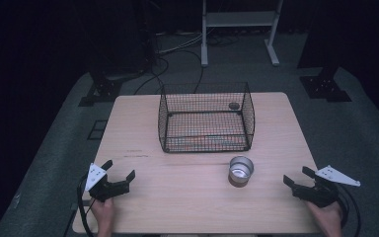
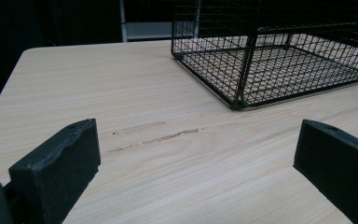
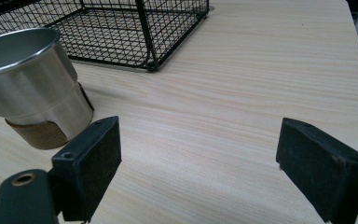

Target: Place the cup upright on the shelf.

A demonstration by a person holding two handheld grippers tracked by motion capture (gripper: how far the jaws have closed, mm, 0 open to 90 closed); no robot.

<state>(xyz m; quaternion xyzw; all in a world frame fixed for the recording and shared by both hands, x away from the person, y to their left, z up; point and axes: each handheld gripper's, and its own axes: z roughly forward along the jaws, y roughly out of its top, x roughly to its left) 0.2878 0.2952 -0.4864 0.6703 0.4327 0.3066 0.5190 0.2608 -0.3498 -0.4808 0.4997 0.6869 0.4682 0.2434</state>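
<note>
**Metal cup stands alone in front of the wire basket**

Standing upright on the worktop (image 1: 177, 197), the metal cup (image 1: 240, 171) sits just in front of the wire basket (image 1: 206, 117), near its right front corner. The right hand-held gripper (image 1: 297, 177) rests right of the cup, apart from it, jaws spread with nothing between them. The left hand-held gripper (image 1: 119, 169) lies well left of the cup, jaws likewise apart and empty.

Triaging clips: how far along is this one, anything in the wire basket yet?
Nothing looks done: the black wire basket looks empty. The steel cup with a brown base band stands on the pale wooden table in front of it. The left gripper and right gripper rest open, holding nothing. Everything is left.
</note>
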